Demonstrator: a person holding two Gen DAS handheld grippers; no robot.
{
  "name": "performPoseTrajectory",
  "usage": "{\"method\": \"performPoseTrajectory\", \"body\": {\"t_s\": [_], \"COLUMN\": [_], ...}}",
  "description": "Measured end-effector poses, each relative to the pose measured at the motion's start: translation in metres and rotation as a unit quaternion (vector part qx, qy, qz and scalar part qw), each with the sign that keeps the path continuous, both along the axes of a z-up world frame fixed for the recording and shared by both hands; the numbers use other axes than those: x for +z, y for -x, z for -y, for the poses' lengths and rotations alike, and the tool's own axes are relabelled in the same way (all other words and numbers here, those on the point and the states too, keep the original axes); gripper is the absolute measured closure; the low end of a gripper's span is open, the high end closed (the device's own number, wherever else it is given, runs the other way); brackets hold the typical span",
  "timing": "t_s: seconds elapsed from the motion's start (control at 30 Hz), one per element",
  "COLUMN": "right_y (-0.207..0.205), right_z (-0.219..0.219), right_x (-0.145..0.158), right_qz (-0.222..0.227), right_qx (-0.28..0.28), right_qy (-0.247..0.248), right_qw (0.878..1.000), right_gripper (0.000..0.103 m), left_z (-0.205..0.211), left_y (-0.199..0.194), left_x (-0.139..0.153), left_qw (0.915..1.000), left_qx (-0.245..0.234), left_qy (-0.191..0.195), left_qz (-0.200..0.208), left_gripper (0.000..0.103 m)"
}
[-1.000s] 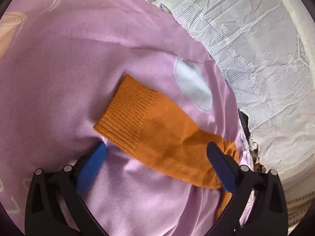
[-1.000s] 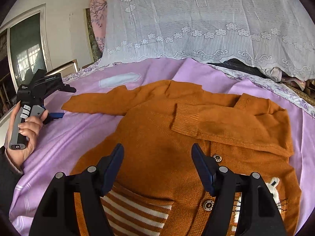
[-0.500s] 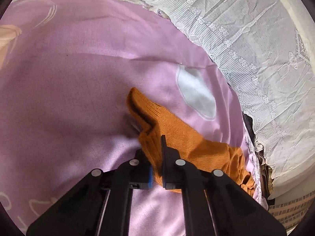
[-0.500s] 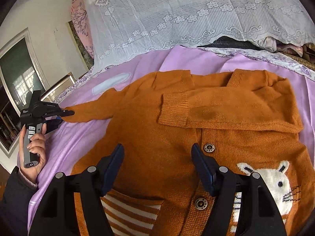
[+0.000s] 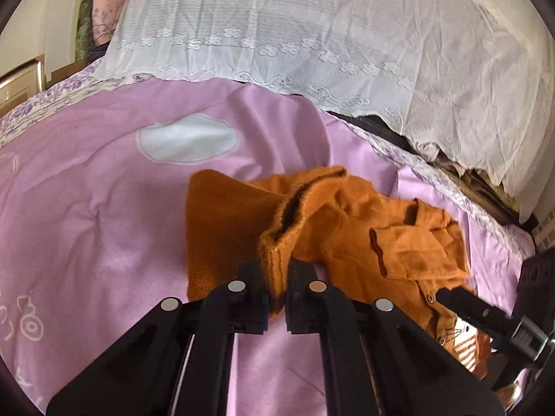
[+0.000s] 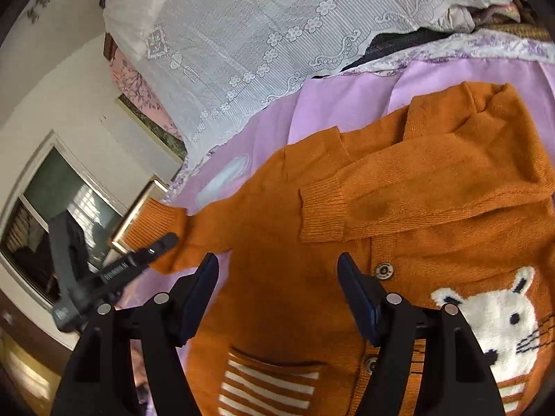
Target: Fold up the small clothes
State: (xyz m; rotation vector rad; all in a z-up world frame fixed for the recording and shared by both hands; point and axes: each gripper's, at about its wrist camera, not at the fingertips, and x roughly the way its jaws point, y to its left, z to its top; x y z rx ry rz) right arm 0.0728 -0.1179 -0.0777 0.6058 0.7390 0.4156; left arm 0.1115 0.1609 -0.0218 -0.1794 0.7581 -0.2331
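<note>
A small orange knit cardigan point(image 6: 399, 228) with a white rabbit face point(image 6: 499, 315) and a striped pocket lies on the pink bedsheet point(image 5: 104, 215). Its right sleeve is folded across the chest. My left gripper point(image 5: 275, 291) is shut on the ribbed cuff of the other sleeve point(image 5: 277, 242) and holds it lifted above the sheet, toward the cardigan body point(image 5: 409, 242). In the right wrist view that gripper point(image 6: 138, 263) shows with the cuff point(image 6: 152, 222) at the left. My right gripper point(image 6: 277, 270) is open and empty, just above the cardigan's front.
White lace cloth point(image 5: 312, 34) covers a pile along the far side of the bed. A white patch point(image 5: 187, 138) marks the sheet. A window point(image 6: 52, 215) and a wooden frame stand at the left of the bed.
My left gripper closed on the sleeve cuff, then lifted it and carried it toward the cardigan body. My right gripper tilted and moved closer over the cardigan front, staying open.
</note>
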Motion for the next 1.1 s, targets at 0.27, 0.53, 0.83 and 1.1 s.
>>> {"method": "performPoseTrajectory", "body": {"t_s": [0.27,0.53,0.83,1.1], "right_y": [-0.034,-0.033,-0.032,-0.032], "right_z": [-0.013,0.006,-0.002,0.015], "right_x": [-0.012,-0.018,-0.029,-0.001], "right_qz": [-0.077,-0.105,-0.155,-0.081], "right_qx": [0.071,0.061,0.045,0.015], "right_qy": [-0.164,-0.251,-0.213,-0.131], "right_qw": [0.981,0.96,0.964,0.988], "right_gripper": [0.029,0.028,0.065,0.098], "left_z": [0.07,0.128,0.148,0.146], "left_y": [0.021,0.048,0.058,0.069], "left_x": [-0.01,-0.016,-0.021,-0.007], "left_qw": [0.9955,0.9801,0.9713,0.9695], "left_qx": [-0.047,-0.116,-0.117,-0.073], "left_qy": [-0.08,-0.155,-0.199,-0.211], "left_qz": [0.019,0.045,0.056,0.101], "left_gripper": [0.098,0.098,0.096,0.019]}}
